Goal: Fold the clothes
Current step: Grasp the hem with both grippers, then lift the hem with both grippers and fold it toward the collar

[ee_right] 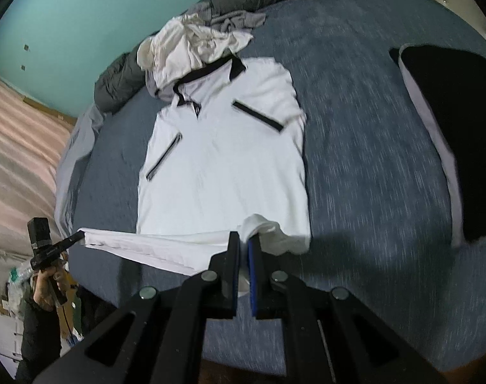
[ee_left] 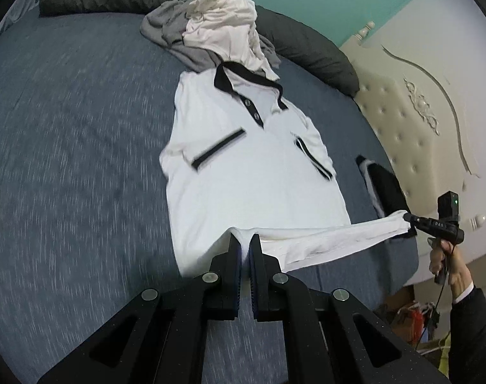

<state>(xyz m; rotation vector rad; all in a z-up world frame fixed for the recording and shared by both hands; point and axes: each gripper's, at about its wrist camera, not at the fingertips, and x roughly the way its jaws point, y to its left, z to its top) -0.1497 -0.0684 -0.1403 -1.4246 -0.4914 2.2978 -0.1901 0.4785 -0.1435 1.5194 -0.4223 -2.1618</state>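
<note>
Both grippers, left gripper (ee_left: 245,240) and right gripper (ee_right: 244,238), are clamping shut on the shirt (ee_left: 243,166) hem at six o'clock.

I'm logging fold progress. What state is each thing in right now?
White polo shirt: flat on the bed, sleeves folded in, hem lifted.
Left gripper: jaws shut on hem.
Right gripper: jaws shut on hem.
Clothes pile: crumpled, unfolded.
Black garment: folded.

My own tongs cover the near hem of the white polo (ee_left: 243,176); the bedspread (ee_left: 67,160) smears with blur, and clutter (ee_left: 415,316) beside the bed is perhaps bags.
</note>
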